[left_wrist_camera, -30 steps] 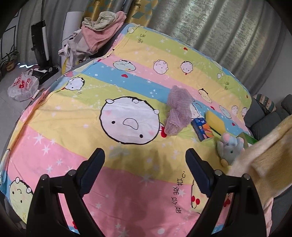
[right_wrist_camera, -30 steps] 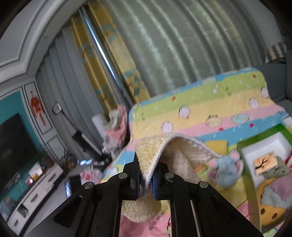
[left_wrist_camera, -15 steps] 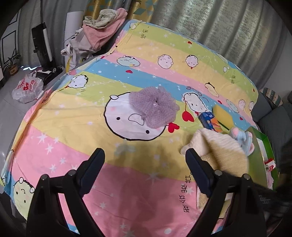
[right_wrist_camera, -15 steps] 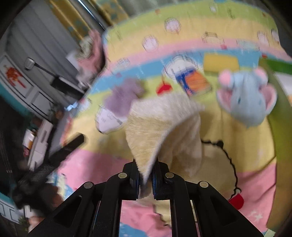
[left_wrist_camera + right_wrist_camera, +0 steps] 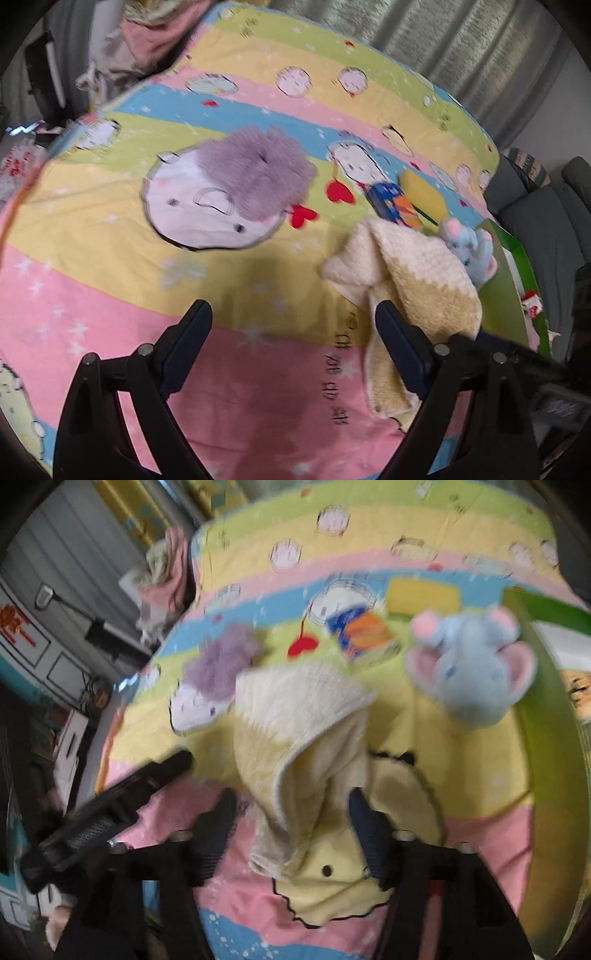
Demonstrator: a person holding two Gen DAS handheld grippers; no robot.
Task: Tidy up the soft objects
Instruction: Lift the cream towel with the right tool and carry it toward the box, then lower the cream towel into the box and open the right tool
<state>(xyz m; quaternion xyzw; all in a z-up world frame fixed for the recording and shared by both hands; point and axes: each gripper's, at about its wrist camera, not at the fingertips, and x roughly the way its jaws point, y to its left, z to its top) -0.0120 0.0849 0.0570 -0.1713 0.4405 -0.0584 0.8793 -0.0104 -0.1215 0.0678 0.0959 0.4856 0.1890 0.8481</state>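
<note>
A cream-yellow towel lies crumpled on the striped cartoon blanket; in the right wrist view the towel lies between my spread right fingers. My right gripper is open around its near end. My left gripper is open and empty over the pink stripe, its right finger beside the towel. A fluffy purple cloth lies spread on the big white face print. A blue plush elephant sits right of the towel.
A blue-orange packet and a yellow sponge lie behind the towel. A green box stands at the right edge. Clothes are piled at the far left corner. A grey sofa is to the right.
My right gripper lowered the towel onto the blanket and opened, letting it go. The purple cloth went from bunched to spread flat. The left gripper shifted slightly right.
</note>
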